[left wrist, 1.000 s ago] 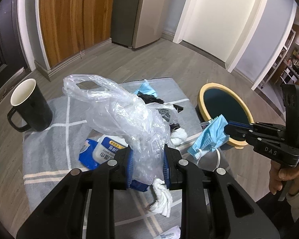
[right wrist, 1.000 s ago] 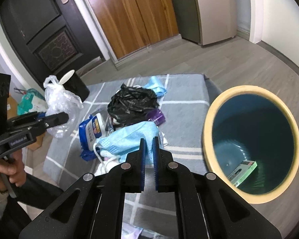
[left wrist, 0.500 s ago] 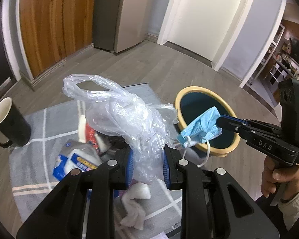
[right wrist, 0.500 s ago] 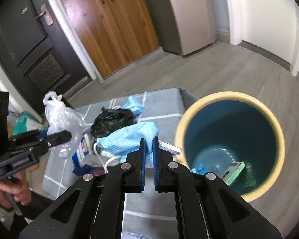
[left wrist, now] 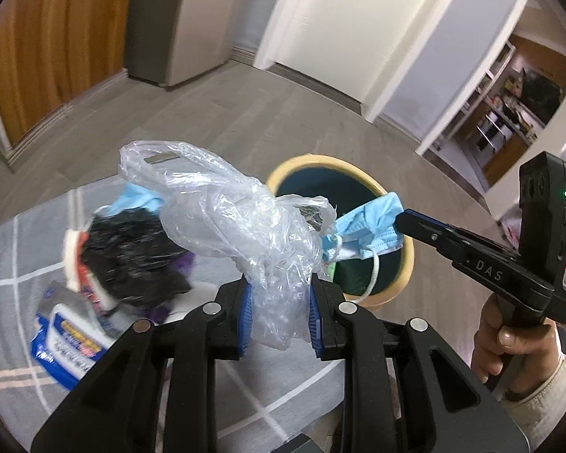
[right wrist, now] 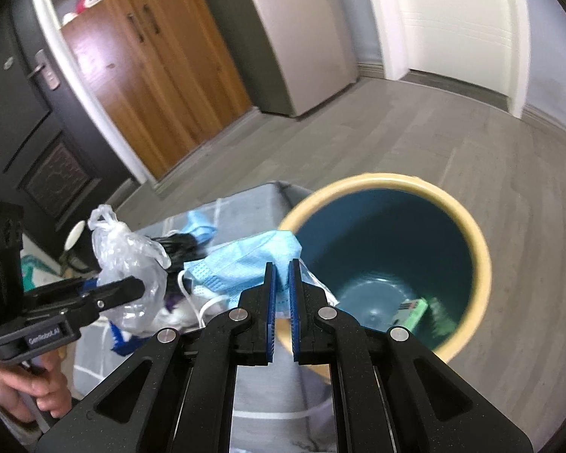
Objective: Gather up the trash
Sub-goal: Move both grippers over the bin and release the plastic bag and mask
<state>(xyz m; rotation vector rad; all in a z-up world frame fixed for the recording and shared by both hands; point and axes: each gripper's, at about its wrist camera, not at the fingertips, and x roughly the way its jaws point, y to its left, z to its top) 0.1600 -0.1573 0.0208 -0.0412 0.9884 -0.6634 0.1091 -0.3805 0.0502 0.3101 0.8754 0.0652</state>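
Right wrist view: the right gripper (right wrist: 282, 283) pinches a blue face mask (right wrist: 241, 264) beside the bin's yellow rim (right wrist: 475, 234), while the left gripper (left wrist: 279, 313) clamps a clear plastic bag (left wrist: 245, 222) above the grey mat (left wrist: 34, 260).

Both tools are basically the same build: matte black plastic with a slightly speckled finish and long triangular cutouts in the linkage arms. The left tool (left wrist: 279, 313) has round silver screws at each pivot, and its fingers (left wrist: 244, 317) are lined with ribbed blue pads. Same deal on the right tool (right wrist: 281, 294). Seen from the side, the right one has "DAS" in pale letters on its body, plus a boxy black module on top with a tiny green light. The left one has a white "GenRobot.AI" label. Bare skin on the right hand (left wrist: 509, 343), light cream cuff at the wrist.
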